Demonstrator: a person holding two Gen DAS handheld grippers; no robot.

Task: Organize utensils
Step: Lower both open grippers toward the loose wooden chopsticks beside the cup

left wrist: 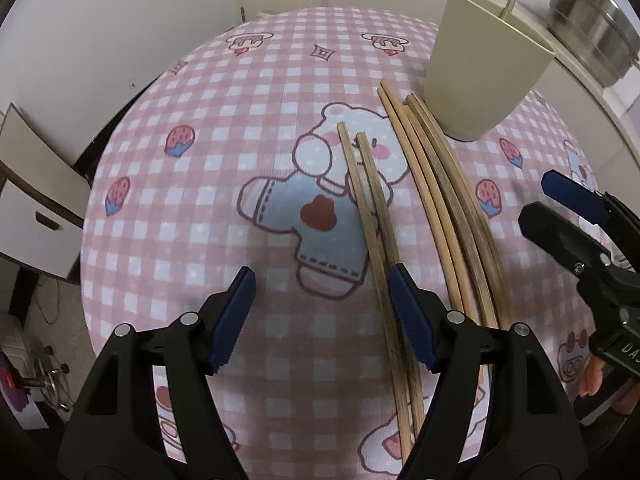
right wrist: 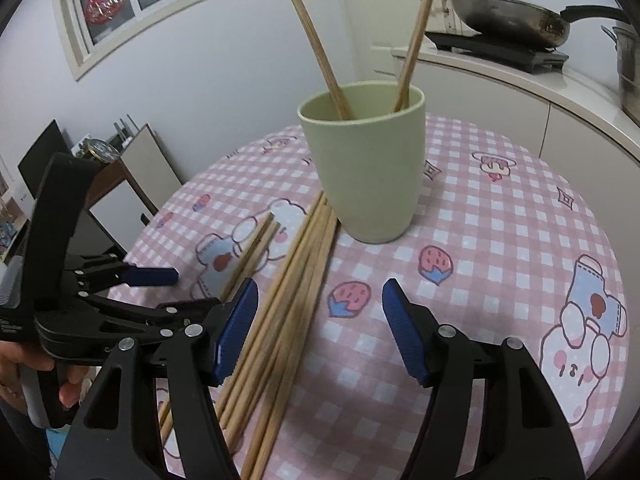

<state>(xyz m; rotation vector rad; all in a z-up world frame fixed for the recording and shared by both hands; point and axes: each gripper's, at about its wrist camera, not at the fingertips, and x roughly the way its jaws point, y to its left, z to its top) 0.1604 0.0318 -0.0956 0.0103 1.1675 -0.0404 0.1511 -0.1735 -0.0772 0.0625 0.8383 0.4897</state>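
Observation:
A pale green cup [left wrist: 476,76] [right wrist: 366,164] stands on the pink checked tablecloth [left wrist: 224,128] [right wrist: 500,240] with two chopsticks [right wrist: 416,36] leaning in it. A pair of chopsticks [left wrist: 374,216] [right wrist: 254,252] lies on the cloth. Several more chopsticks [left wrist: 452,208] [right wrist: 296,292] lie bundled beside the cup. My left gripper [left wrist: 322,316] is open, its right finger against the pair, nothing held. It also shows in the right wrist view [right wrist: 168,292]. My right gripper [right wrist: 320,330] is open and empty above the bundle's near end; it also shows in the left wrist view [left wrist: 556,208].
A white counter [right wrist: 532,92] behind the table holds a frying pan [right wrist: 512,16] on a burner and a steel pot [left wrist: 596,28]. A white cabinet [left wrist: 36,200] stands left of the table. The table's edge curves close on the left.

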